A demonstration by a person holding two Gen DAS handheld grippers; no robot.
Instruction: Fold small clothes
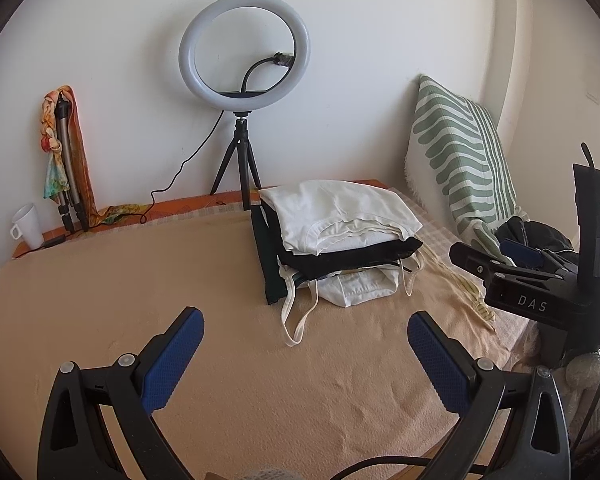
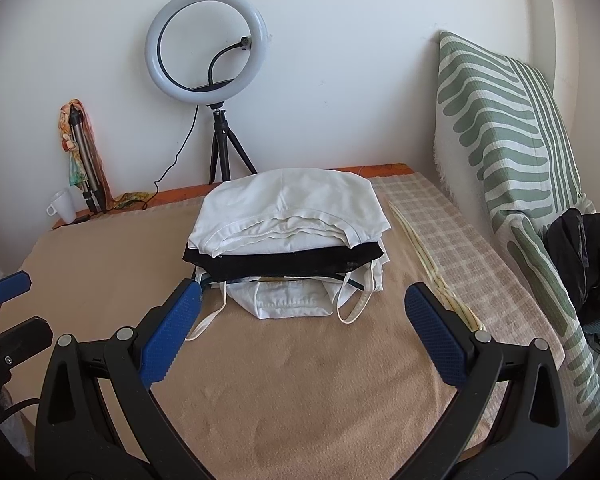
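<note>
Both tools empty: left gripper (image 1: pixel 306 354) spread wide, right gripper (image 2: pixel 302 330) spread wide, nothing pinched.

Folded stack (image 2: pixel 288 236) sits at 12 o'clock from right gripper, at 1 o'clock from left one, on tan blanket (image 2: pixel 300 380). White top (image 2: pixel 292 208) uppermost, black piece (image 2: pixel 284 262) under it, white strappy piece (image 2: pixel 292 300) at bottom, straps trailing toward 6 o'clock.

We judge next garment comes from dark heap (image 2: pixel 584 256) at 3 o'clock, against striped cushion (image 2: pixel 500 120).

For clean work: we pinch single layer at hem, carry to bare blanket at 6 o'clock, spread flat before creasing, keep clear of loose straps.
</note>
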